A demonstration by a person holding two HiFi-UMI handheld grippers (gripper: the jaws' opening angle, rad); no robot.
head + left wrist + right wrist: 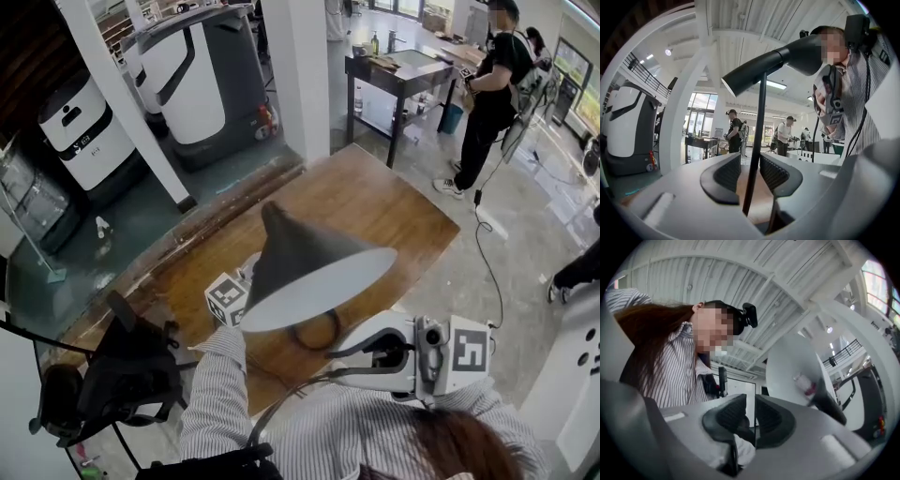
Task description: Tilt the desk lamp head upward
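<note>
Two states are shown: left hand-held gripper [750, 165] narrowly parted around lamp stem [760, 122], right hand-held gripper [751, 403] closed to a slit, empty

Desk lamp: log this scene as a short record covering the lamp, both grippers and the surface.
lamp: desk lamp, cone shade tilted, white opening toward the person
surface: wooden table
left gripper: jaws apart around the thin lamp stem
right gripper: jaws close together with a narrow gap, grip unclear
bystander: person in black beyond the table
</note>
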